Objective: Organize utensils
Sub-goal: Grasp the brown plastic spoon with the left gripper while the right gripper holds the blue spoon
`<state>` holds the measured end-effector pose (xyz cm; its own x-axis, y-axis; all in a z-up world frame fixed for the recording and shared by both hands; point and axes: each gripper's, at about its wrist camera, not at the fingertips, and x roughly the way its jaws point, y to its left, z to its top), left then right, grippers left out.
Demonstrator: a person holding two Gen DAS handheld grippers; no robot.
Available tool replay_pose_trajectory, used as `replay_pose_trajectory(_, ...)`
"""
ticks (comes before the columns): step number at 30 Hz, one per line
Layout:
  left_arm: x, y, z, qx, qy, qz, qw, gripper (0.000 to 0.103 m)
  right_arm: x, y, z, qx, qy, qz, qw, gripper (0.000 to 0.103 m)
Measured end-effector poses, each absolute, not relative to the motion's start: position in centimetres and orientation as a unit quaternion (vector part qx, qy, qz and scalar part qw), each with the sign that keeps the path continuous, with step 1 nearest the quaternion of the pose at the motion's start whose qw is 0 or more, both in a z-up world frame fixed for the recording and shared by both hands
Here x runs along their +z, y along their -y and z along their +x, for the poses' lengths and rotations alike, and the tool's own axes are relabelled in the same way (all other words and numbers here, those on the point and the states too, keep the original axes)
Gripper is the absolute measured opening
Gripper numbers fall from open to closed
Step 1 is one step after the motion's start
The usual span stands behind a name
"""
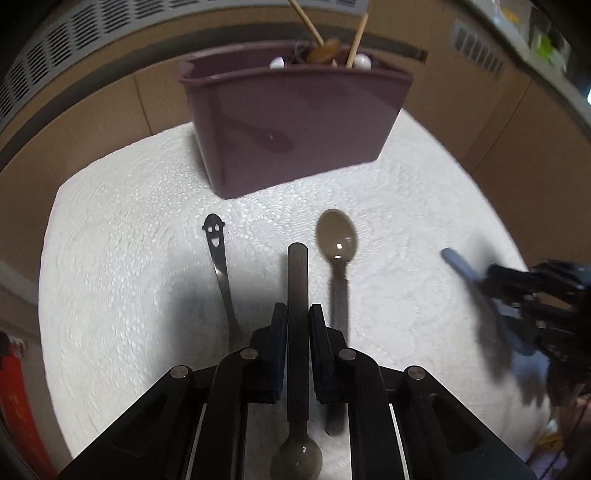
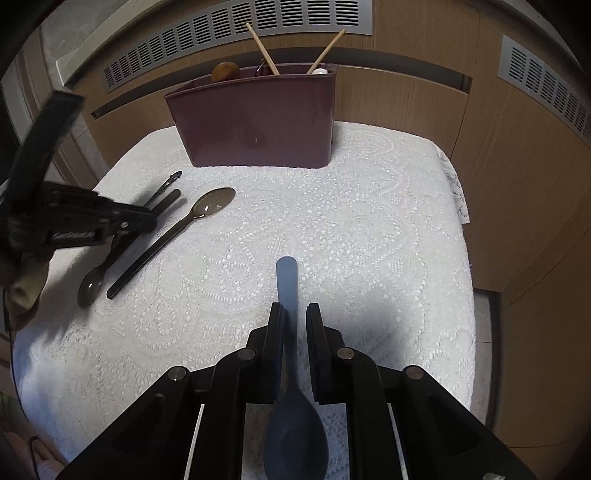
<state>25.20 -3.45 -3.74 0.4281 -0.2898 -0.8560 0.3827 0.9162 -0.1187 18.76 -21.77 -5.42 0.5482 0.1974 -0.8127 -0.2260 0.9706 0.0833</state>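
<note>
My left gripper (image 1: 297, 314) is shut on a dark grey-brown spoon (image 1: 297, 280), handle pointing forward, bowl toward the camera. It also shows in the right wrist view (image 2: 90, 284). My right gripper (image 2: 295, 314) is shut on a blue spoon (image 2: 287, 280), also handle forward; it appears blurred in the left wrist view (image 1: 465, 269). A maroon utensil holder (image 1: 295, 122) (image 2: 258, 118) stands at the back of the table. A second brown spoon (image 1: 337, 236) (image 2: 210, 205) and a smiley-face metal utensil (image 1: 216, 236) lie on the cloth.
A white lace cloth (image 2: 369, 240) covers the table. The holder contains chopsticks (image 2: 262, 50), a wooden spoon (image 2: 225, 71) and white-tipped items (image 1: 363, 61). Wooden panels with vent grilles (image 2: 258, 22) stand behind. A red object (image 1: 14, 398) is at far left.
</note>
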Motion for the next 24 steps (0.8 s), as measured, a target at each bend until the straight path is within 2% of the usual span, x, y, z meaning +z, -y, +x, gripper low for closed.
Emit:
replay_pose_trajectory(2, -3.2, 2.6, 23.9, -0.199, -0.482, 0.022, 0.853, 0.012, -5.8, 21.3, 19.4, 0.123, -0.467, -0.020, 0.875, 0.016)
replay_pose_trajectory(6, -2.3, 1.1, 21.8, -0.195, -0.457, -0.010, 0.867, 0.012, -6.6, 20.2, 20.5, 0.122, -0.474, -0.042, 0.871, 0.016)
replay_pose_trajectory(9, -1.7, 0.5, 21.5, -0.194, -0.448, -0.018, 0.873, 0.012, -6.5, 19.1, 20.6, 0.116, -0.472, -0.068, 0.871, 0.012)
replay_pose_trajectory(13, -0.8, 0.4, 21.4, -0.198, -0.435, -0.014, 0.878, 0.012, -5.5, 19.0, 20.3, 0.116, -0.462, -0.060, 0.877, 0.012)
replay_pose_trajectory(24, -2.6, 1.9, 22.6, -0.187, -0.478, 0.033, 0.858, 0.014, -4.6, 20.0, 18.7, 0.111, -0.456, -0.050, 0.881, 0.012)
